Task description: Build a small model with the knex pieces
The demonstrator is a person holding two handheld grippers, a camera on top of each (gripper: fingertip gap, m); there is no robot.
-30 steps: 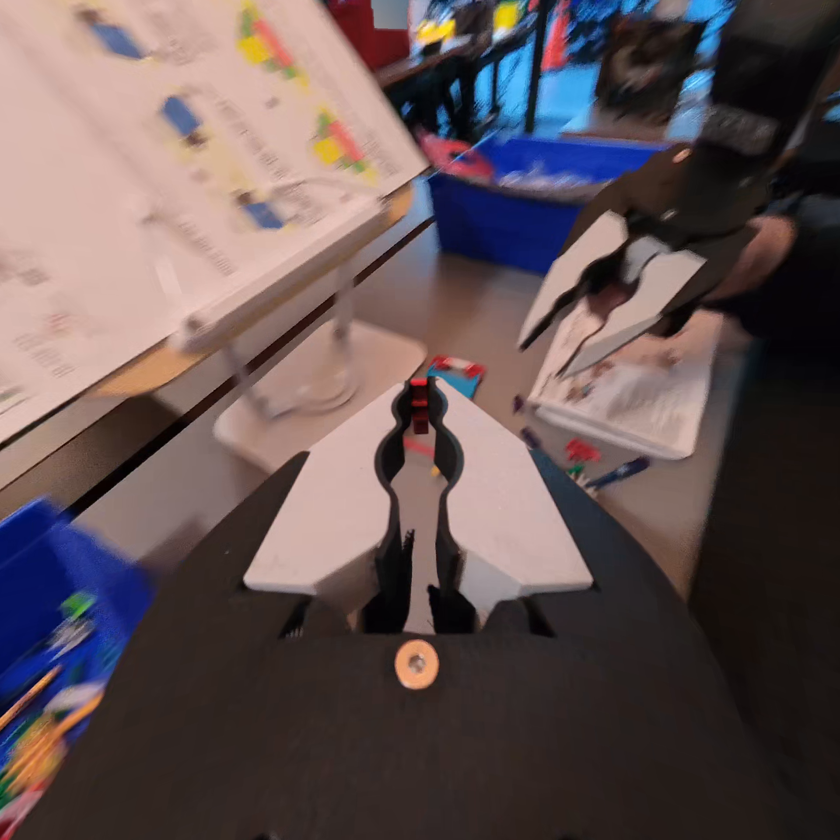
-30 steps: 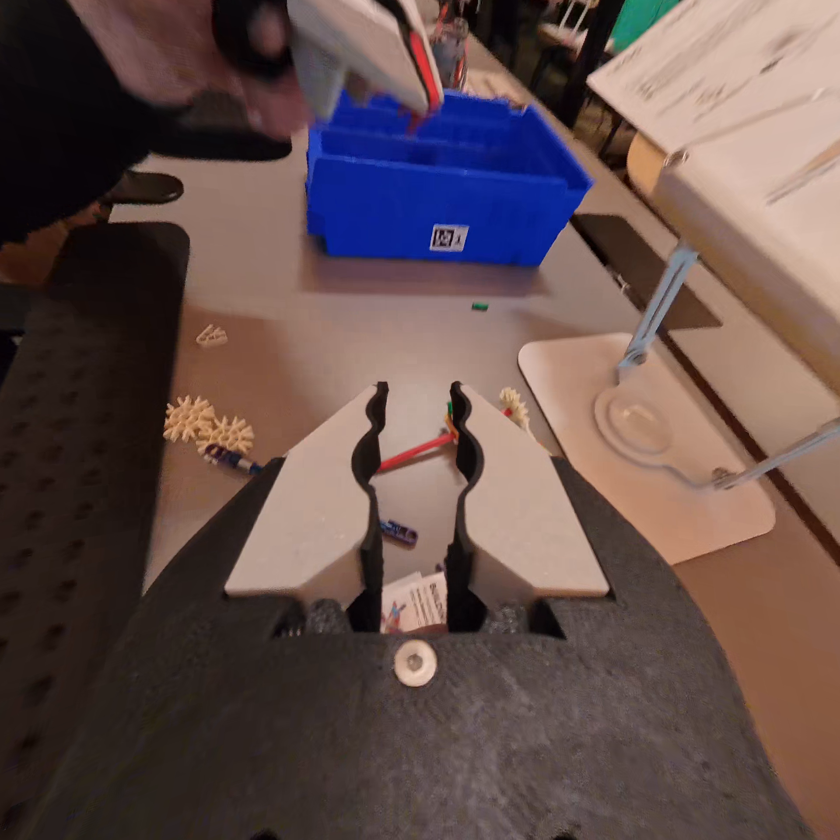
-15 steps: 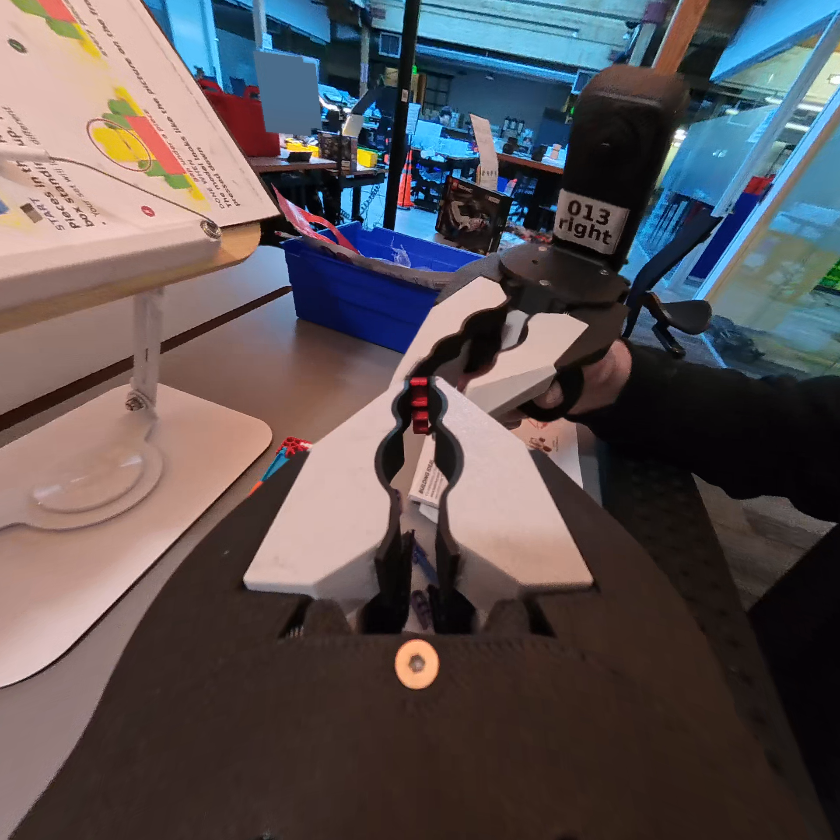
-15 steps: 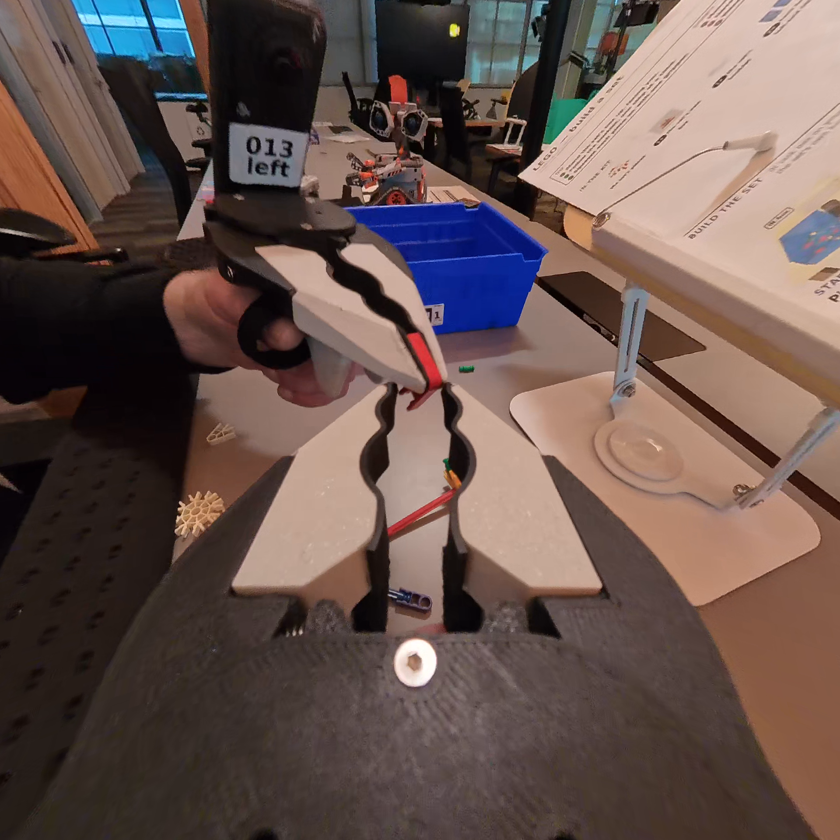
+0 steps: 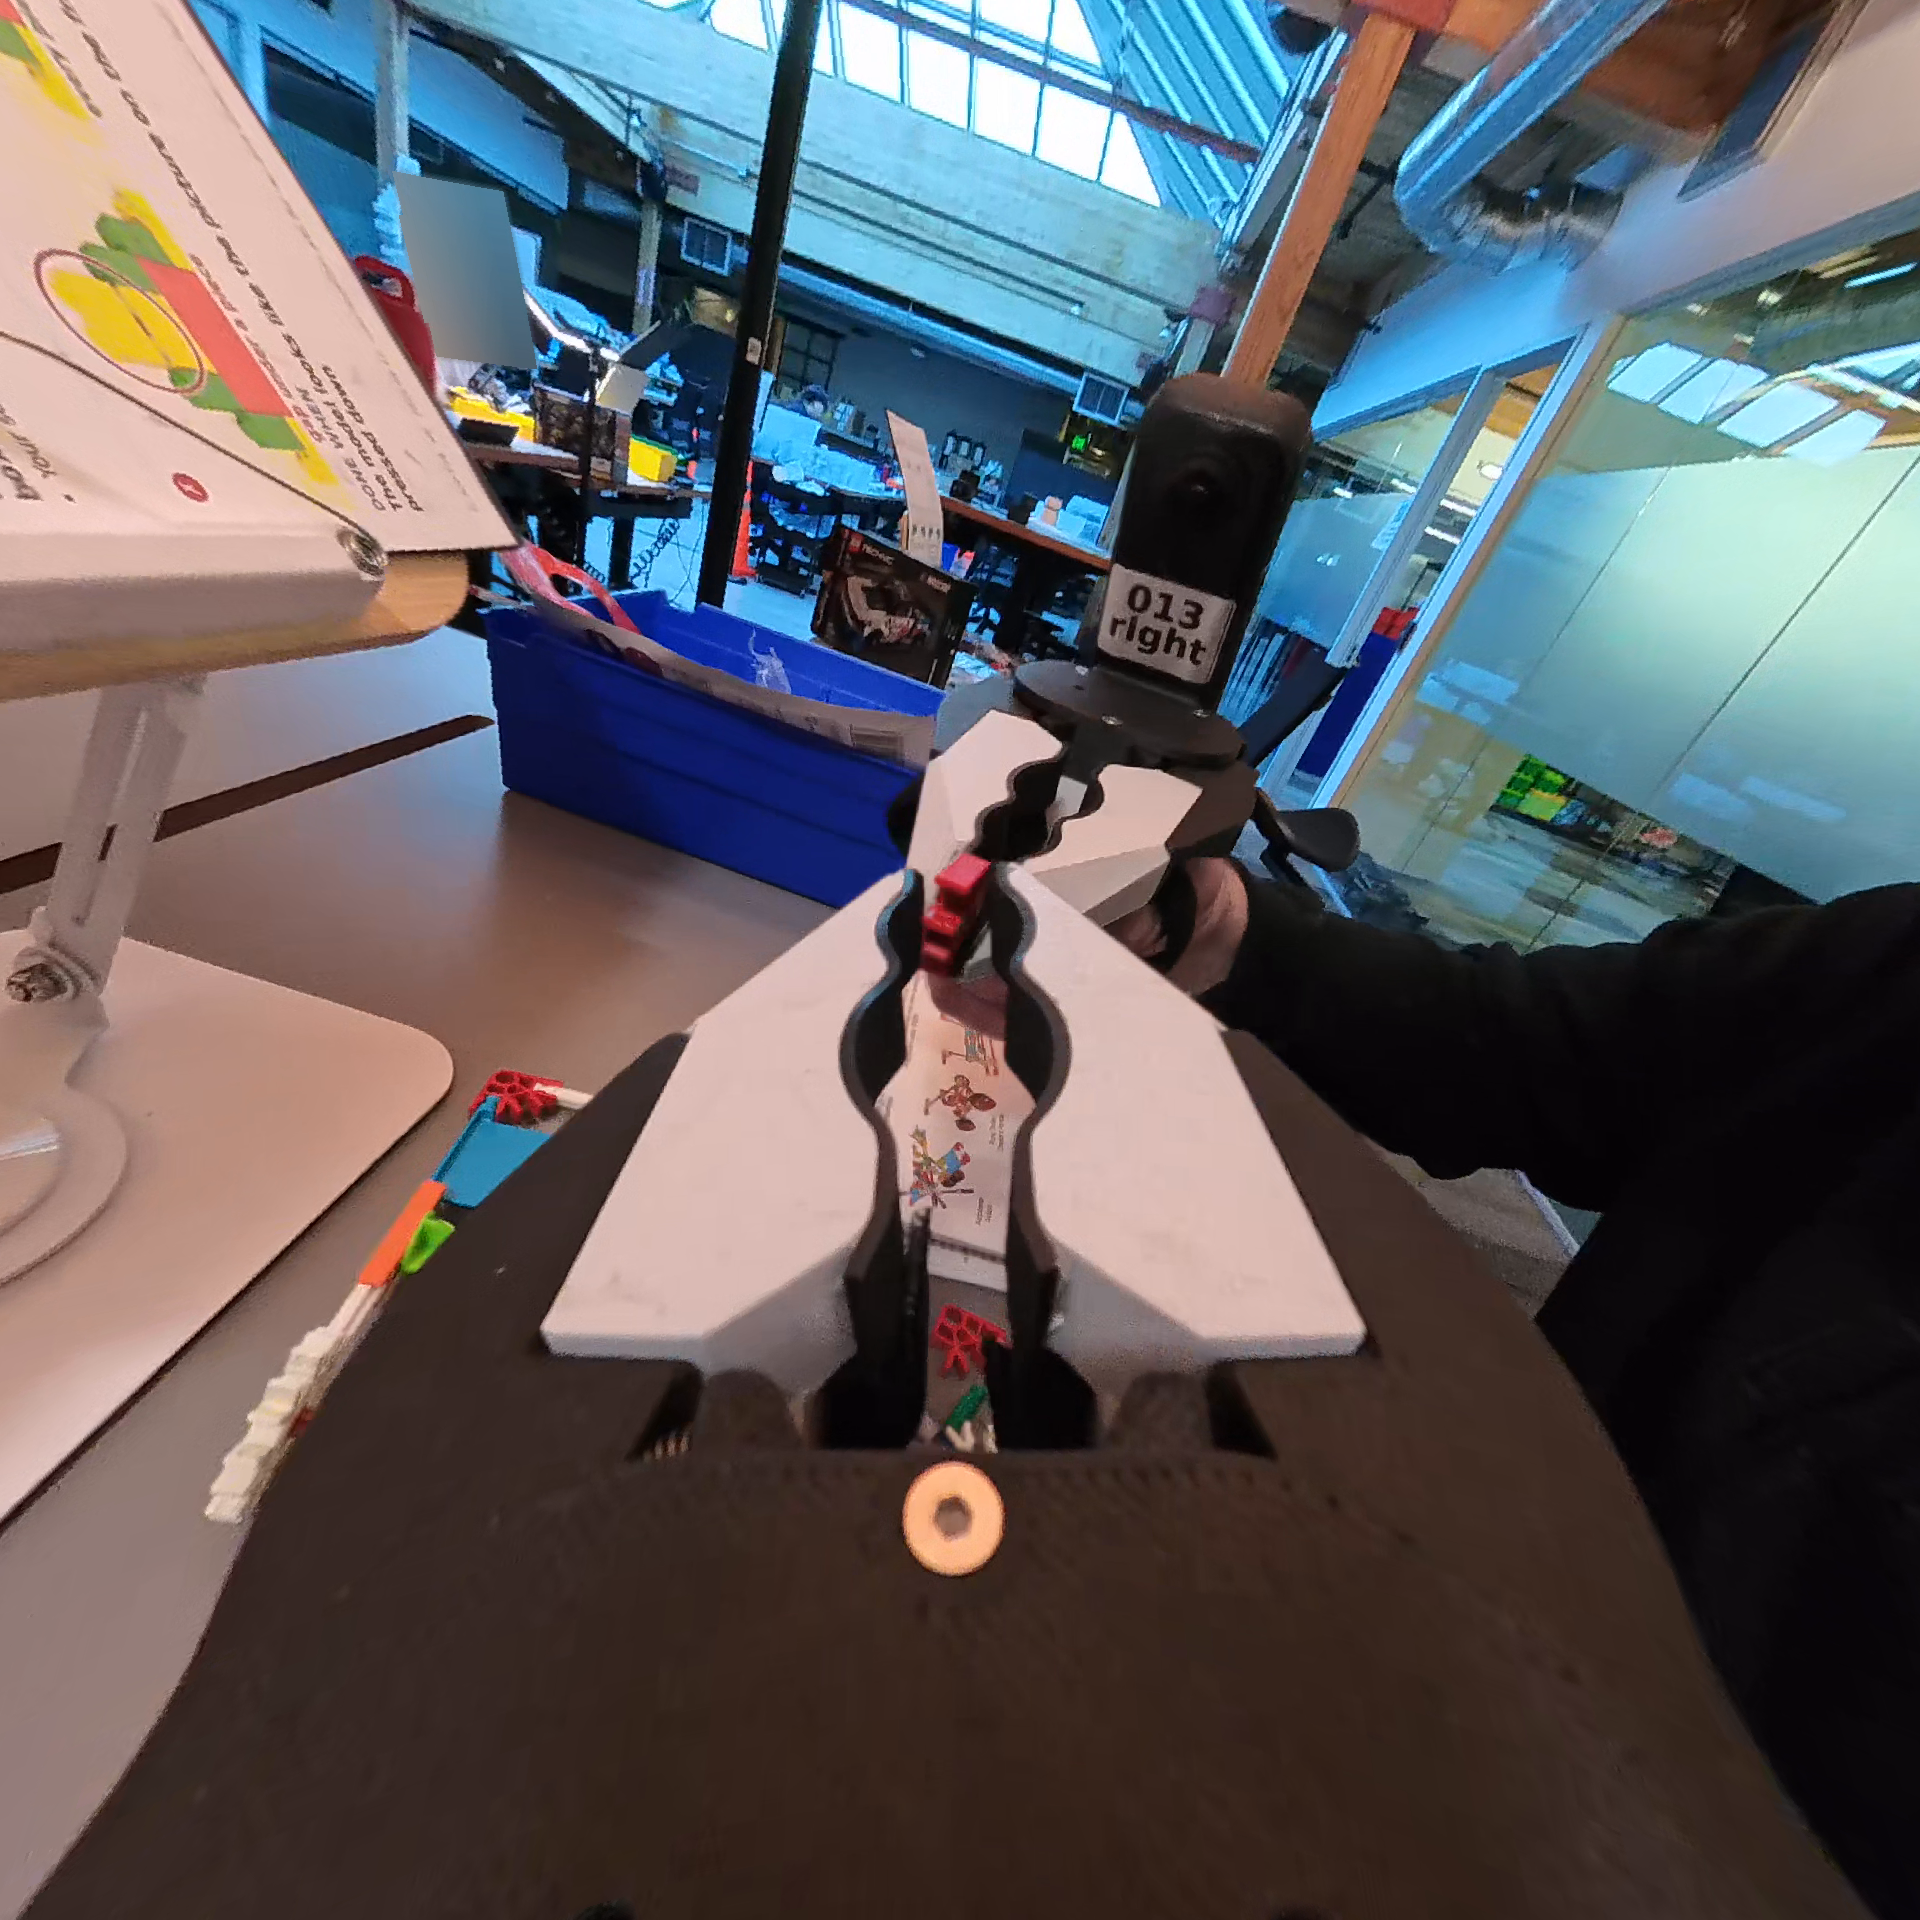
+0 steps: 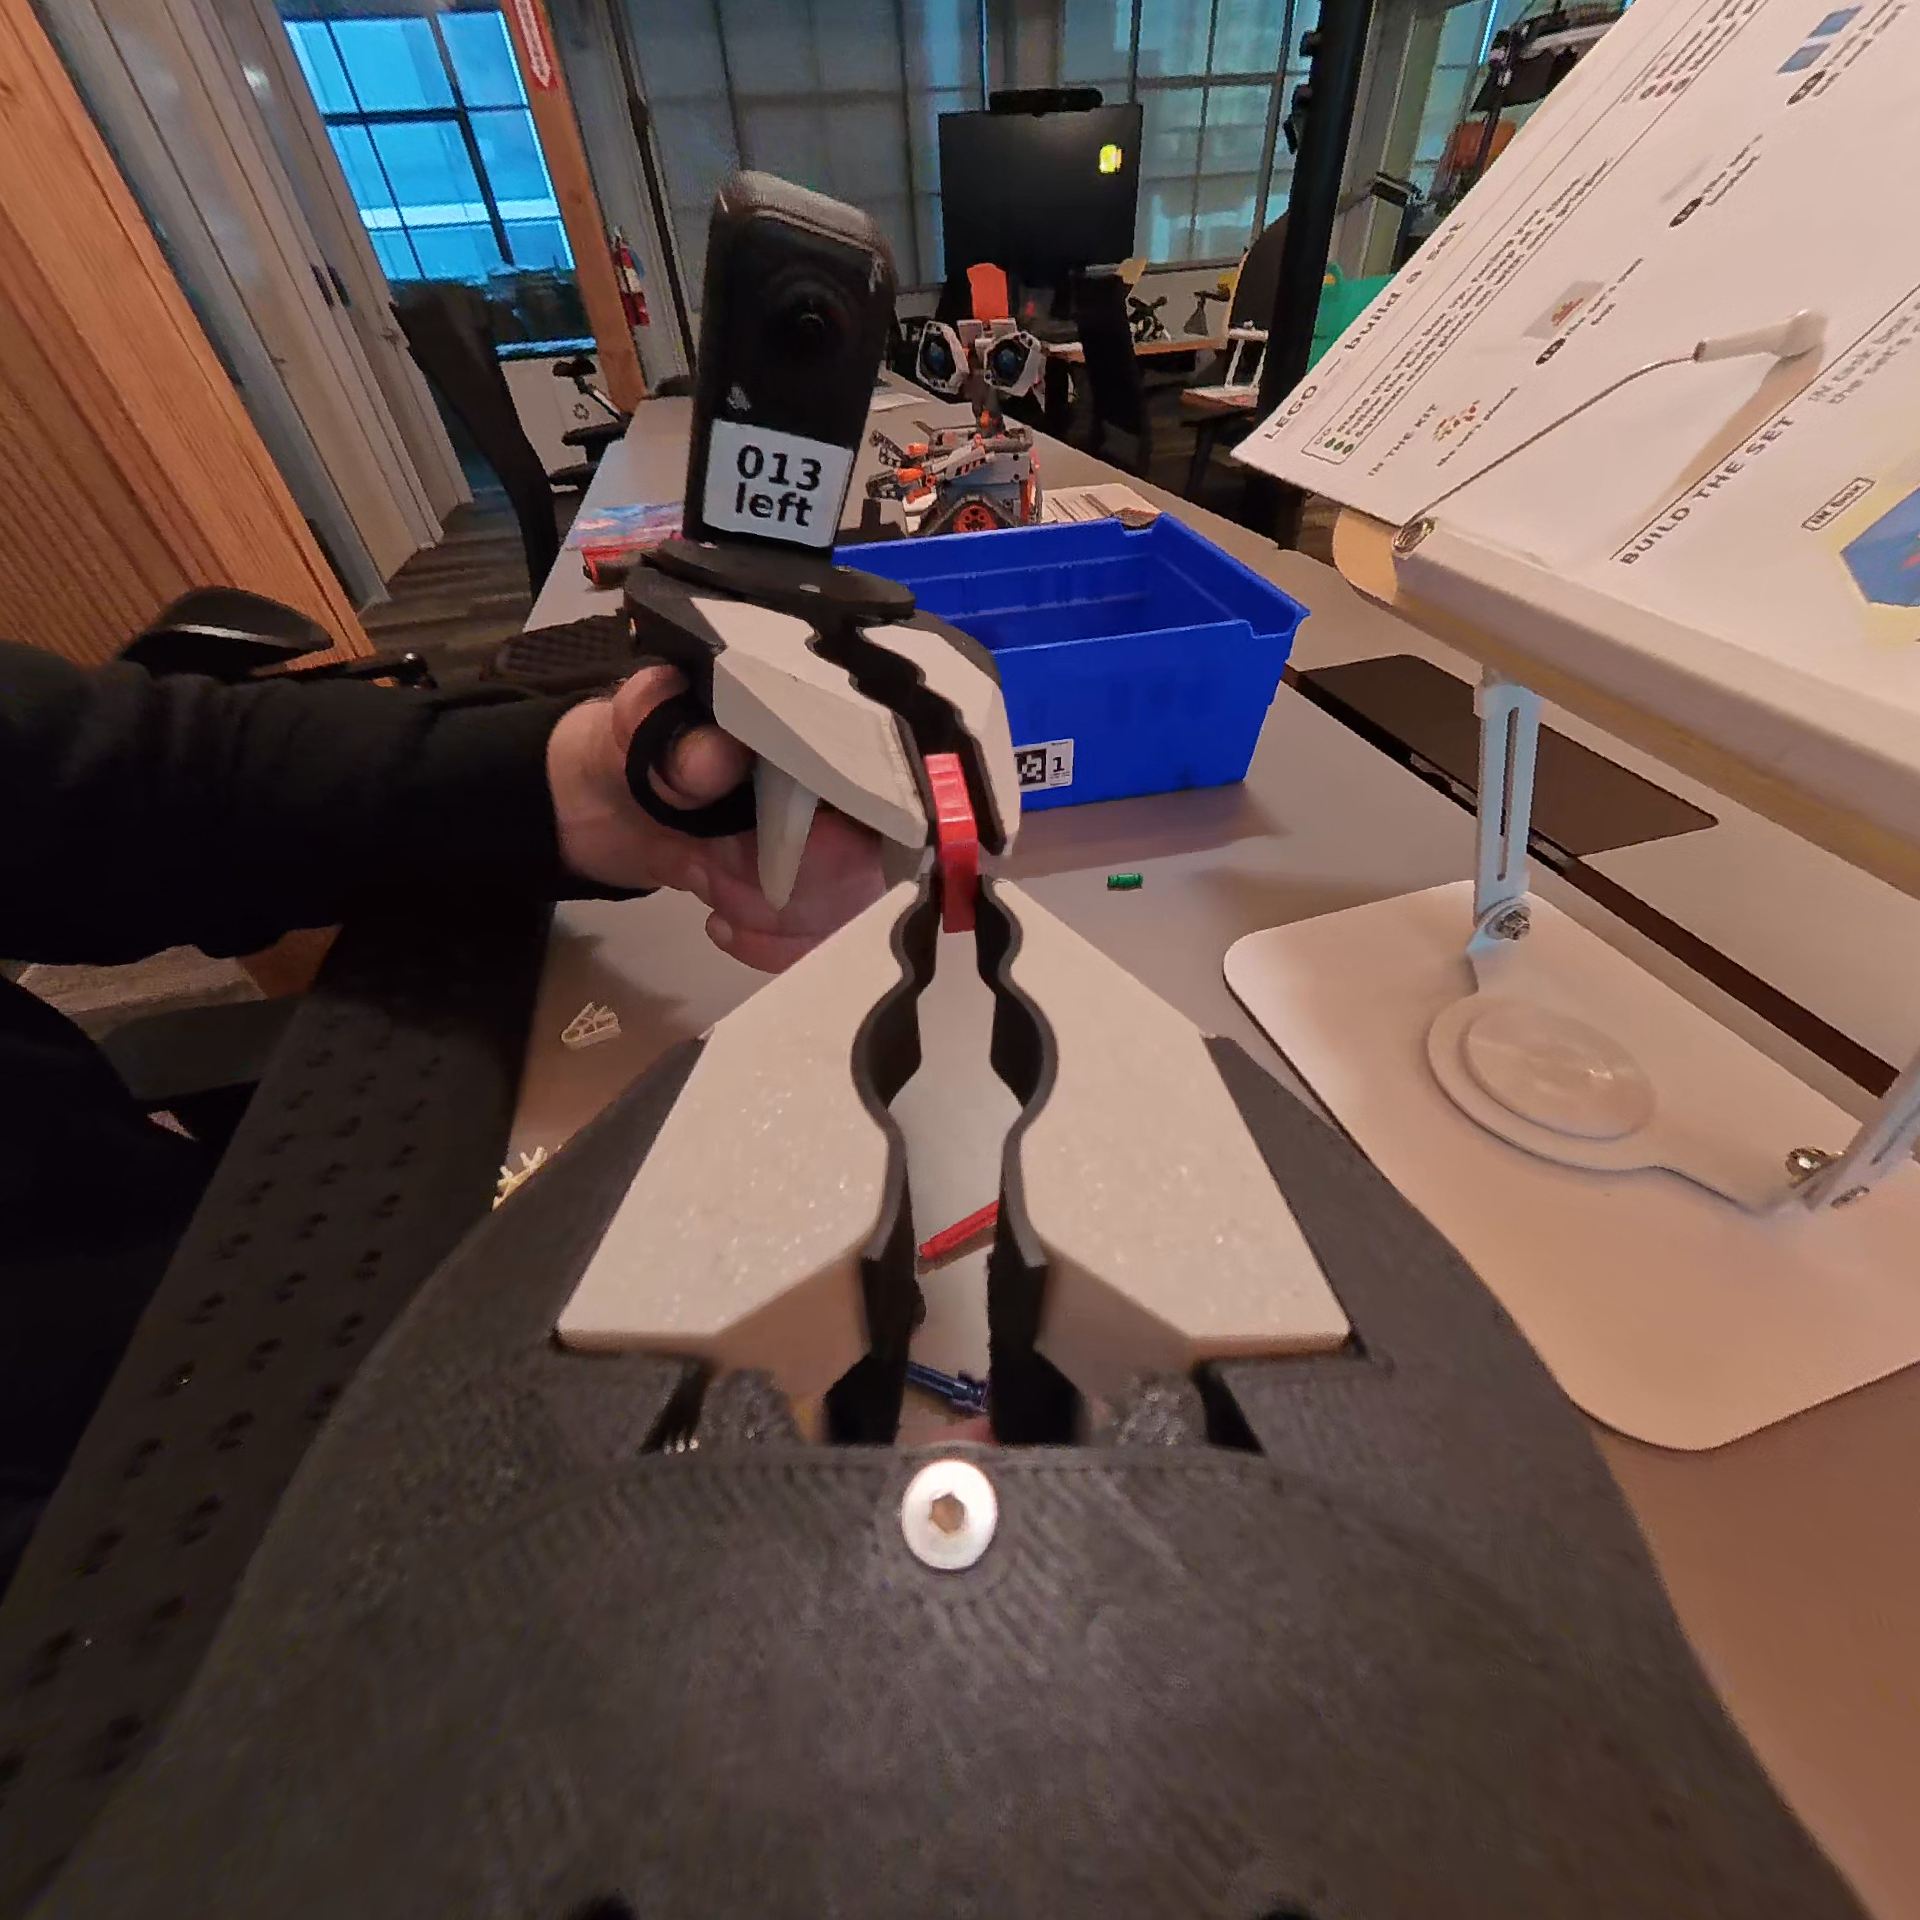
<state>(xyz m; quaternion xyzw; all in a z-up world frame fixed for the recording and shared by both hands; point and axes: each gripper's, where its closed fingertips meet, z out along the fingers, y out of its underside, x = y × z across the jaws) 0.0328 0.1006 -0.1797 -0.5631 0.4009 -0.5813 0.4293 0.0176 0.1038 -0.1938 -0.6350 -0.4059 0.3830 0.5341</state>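
My left gripper point(image 5: 956, 894) is shut on a small red stepped brick piece point(image 5: 951, 914) and holds it above the grey table. My right gripper point(image 6: 951, 896) meets it tip to tip, and its jaws have closed in on the free end of the same red piece point(image 6: 951, 842). The right gripper point(image 5: 975, 847) also shows in the left wrist view, held by a hand in a black sleeve. The left gripper point(image 6: 956, 821) shows in the right wrist view, also hand-held.
A blue bin point(image 5: 675, 748) stands behind on one side and another blue bin point(image 6: 1143, 665) on the other. A white stand base point(image 6: 1558, 1143) carries a tilted instruction board point(image 6: 1662, 416). A booklet point(image 5: 951, 1132), loose coloured pieces point(image 5: 488, 1132), a red rod point(image 6: 956, 1236) and a black perforated mat point(image 6: 260, 1247) lie below. The grippers are tip to tip, or close to it.
Both grippers rose from the table and came together. The right gripper's jaws narrowed around the red piece that the left gripper kept holding.
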